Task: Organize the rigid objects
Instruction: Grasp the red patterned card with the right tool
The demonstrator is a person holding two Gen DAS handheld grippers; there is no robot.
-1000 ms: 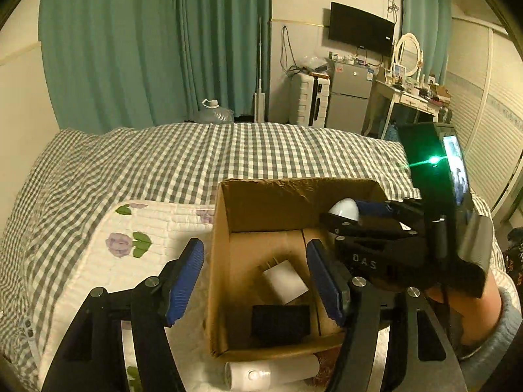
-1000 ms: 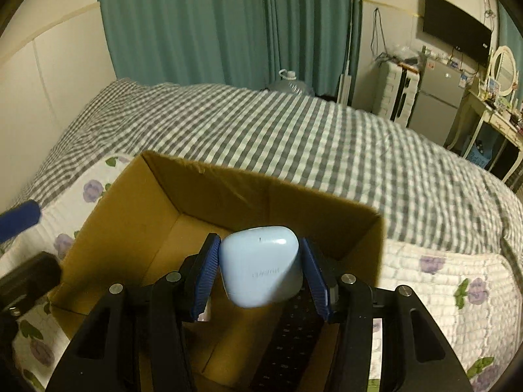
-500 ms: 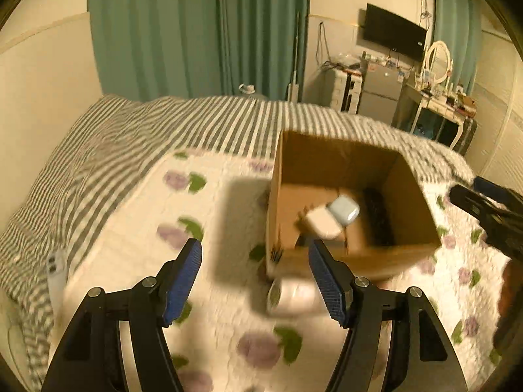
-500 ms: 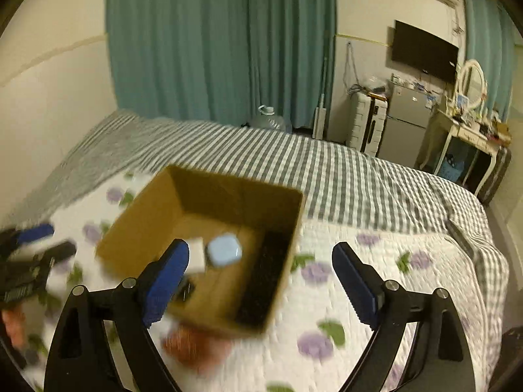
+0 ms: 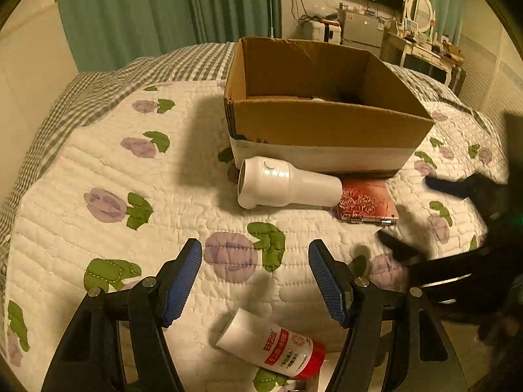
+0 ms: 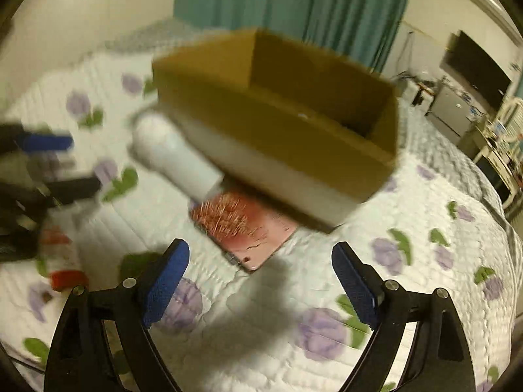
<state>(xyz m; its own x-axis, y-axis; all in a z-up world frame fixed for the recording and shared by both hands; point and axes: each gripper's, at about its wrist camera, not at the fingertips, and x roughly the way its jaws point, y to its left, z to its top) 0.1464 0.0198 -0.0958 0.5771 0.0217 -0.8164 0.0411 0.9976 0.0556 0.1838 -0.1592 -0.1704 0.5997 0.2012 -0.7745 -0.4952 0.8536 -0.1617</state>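
The left tongs (image 5: pixel 255 274) stand wide apart with nothing between their blue pads, hanging over the quilted bed cover (image 5: pixel 98 170) with its purple flowers and green leaves. The right tongs (image 6: pixel 260 281) are likewise spread wide and hold nothing; their view is blurred, yet the gap between the pads is plain. The cardboard box (image 5: pixel 323 124) sits on the bed beyond both tongs, open at the top, with a white band along the bottom of its near wall; only a sliver of something pale shows over that wall, and what lies inside cannot be made out. A white cylindrical device (image 5: pixel 287 184) lies on its side just in front of the box, its wider end turned toward the left. Beside its narrow end a red patterned case (image 5: pixel 367 204) lies flat on the cover, partly tucked against the foot of the box. Nearer the left tongs, below their pads, a white tube with a red label (image 5: pixel 273 348) lies tilted on the quilt. In the left view the right tongs appear as a dark blurred shape at the right edge. A grey checked blanket (image 5: pixel 98 81) covers the far part of the bed, and green curtains (image 5: pixel 163 9) hang behind it.
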